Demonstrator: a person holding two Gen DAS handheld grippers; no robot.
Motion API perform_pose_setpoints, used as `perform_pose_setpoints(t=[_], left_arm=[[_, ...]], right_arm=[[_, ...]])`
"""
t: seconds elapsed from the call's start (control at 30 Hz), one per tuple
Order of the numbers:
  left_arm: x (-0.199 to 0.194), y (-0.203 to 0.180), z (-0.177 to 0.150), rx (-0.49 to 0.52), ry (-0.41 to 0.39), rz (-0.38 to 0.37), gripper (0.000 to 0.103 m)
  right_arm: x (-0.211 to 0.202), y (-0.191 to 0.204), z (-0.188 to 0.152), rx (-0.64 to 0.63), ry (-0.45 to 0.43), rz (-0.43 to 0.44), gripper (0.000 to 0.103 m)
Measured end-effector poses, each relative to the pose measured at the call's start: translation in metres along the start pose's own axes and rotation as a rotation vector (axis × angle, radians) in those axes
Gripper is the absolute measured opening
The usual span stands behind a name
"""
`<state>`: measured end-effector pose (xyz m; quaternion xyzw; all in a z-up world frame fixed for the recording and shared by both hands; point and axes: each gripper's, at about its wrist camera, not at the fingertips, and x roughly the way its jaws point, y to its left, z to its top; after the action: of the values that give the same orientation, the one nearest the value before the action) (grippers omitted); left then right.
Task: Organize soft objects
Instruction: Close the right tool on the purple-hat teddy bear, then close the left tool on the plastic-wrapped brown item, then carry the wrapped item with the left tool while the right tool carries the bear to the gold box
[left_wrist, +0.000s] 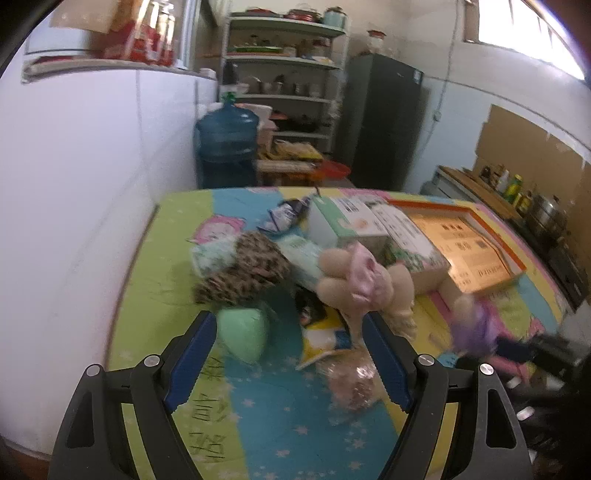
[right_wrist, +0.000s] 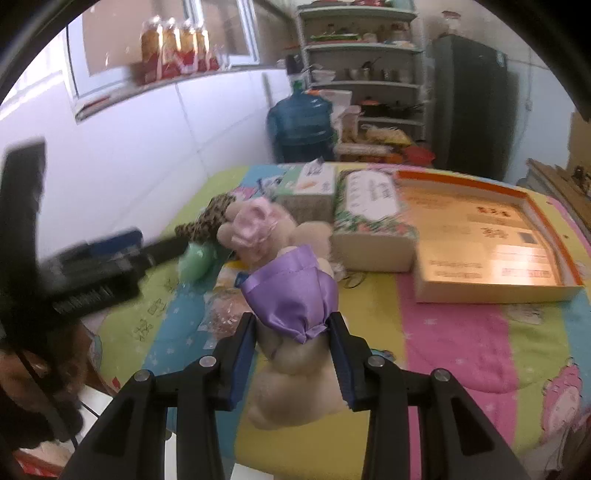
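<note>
My right gripper (right_wrist: 293, 328) is shut on a beige plush toy in a purple satin dress (right_wrist: 291, 295), held above the colourful mat; it shows blurred at the right of the left wrist view (left_wrist: 476, 325). A second beige plush with a pink bow (left_wrist: 362, 277) lies in the pile on the mat (right_wrist: 258, 229). My left gripper (left_wrist: 290, 332) is open and empty, just in front of a green soft pouch (left_wrist: 243, 332), a leopard-print cloth (left_wrist: 247, 273) and a crinkly clear bag (left_wrist: 354, 384).
Two tissue boxes (right_wrist: 369, 218) and an open orange-rimmed flat box (right_wrist: 491, 240) sit at the far right of the mat. A white wall (left_wrist: 74, 184) runs along the left. A blue water jug (left_wrist: 227, 136), shelves and a dark fridge (left_wrist: 384, 118) stand behind.
</note>
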<state>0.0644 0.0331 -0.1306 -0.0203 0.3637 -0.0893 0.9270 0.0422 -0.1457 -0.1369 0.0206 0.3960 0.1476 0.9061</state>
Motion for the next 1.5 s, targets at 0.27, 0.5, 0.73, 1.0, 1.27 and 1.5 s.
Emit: perform_pose_setpoints(t=[0.27,0.5,0.73,1.0,1.27,1.5], left_arm=[[0.035,-0.016,-0.03,0.006,0.084,-0.099,0.082],[0.059,-0.019,-0.042,-0.02,0.091,-0.116,0.082],[0.072,-0.021,-0.049,-0.056,0.117,-0.189,0.082],[0.066,-0.028,-0.048,-0.029,0.119,-0.234,0.056],[0.024,-0.019,-0.035,-0.054,0.056,-0.254,0.056],[-0.015,-0.023,-0.001,-0.06,-0.027,-0.25,0.056]], right_arm=[[-0.026,-0.016,-0.001,0.047,-0.027,-0.041,0.04],[-0.029,-0.027,-0.012,0.082,-0.014,-0.07,0.04],[-0.032,-0.034,-0.019,0.106,-0.006,-0.089,0.04],[-0.032,-0.038,-0.022,0.129,0.001,-0.095,0.04],[-0.03,-0.038,-0.009,0.116,-0.017,-0.071,0.04],[-0.046,-0.047,0.014,0.112,-0.082,-0.085,0.04]])
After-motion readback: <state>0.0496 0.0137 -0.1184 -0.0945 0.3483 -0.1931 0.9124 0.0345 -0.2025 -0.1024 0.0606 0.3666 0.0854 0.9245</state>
